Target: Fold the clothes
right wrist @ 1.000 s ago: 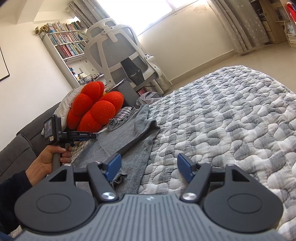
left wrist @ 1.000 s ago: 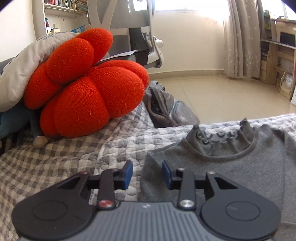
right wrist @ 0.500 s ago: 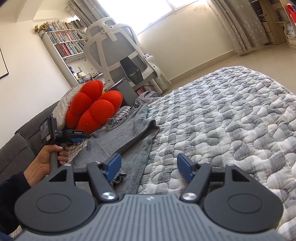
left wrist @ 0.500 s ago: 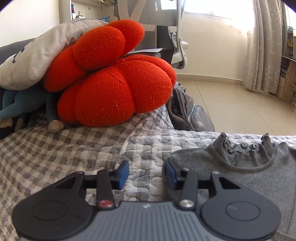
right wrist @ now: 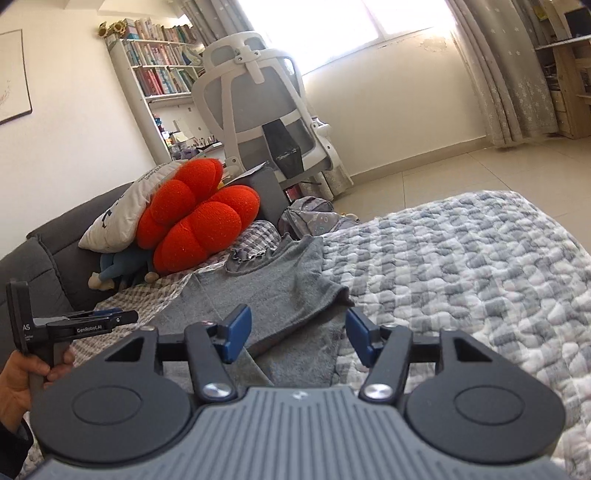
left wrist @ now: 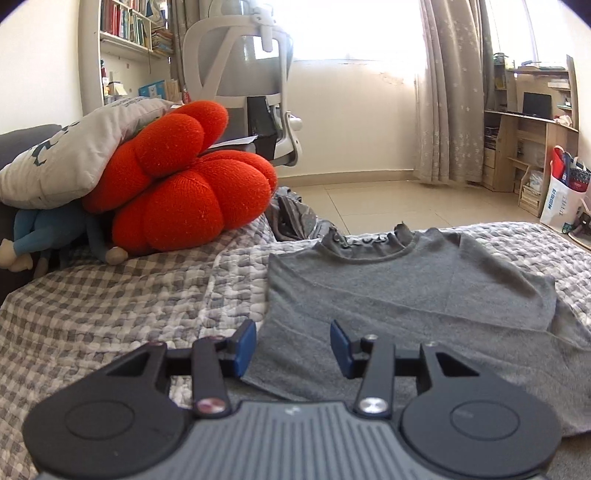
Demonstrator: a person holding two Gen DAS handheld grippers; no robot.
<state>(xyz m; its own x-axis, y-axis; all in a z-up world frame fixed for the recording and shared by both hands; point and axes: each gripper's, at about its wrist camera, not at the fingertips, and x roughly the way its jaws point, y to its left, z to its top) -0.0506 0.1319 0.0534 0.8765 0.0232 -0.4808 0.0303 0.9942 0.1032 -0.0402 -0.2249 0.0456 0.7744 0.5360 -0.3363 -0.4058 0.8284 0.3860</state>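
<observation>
While a grey sweater [left wrist: 406, 291] lies flat on the bed [right wrist: 461, 266], sleeve folded across, the left gripper [left wrist: 293, 343] hovers part-open and empty over its near edge; the right gripper [right wrist: 299, 334], closing, holds nothing above its hem.

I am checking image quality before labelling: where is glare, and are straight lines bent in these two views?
Left wrist view: the window is blown out white, the grey top evenly lit and sharp; the curtain and desk bow at the fisheye edge. Right wrist view: the window glares again, the bookshelf leans inward, and the corners are vignetted dark.
</observation>
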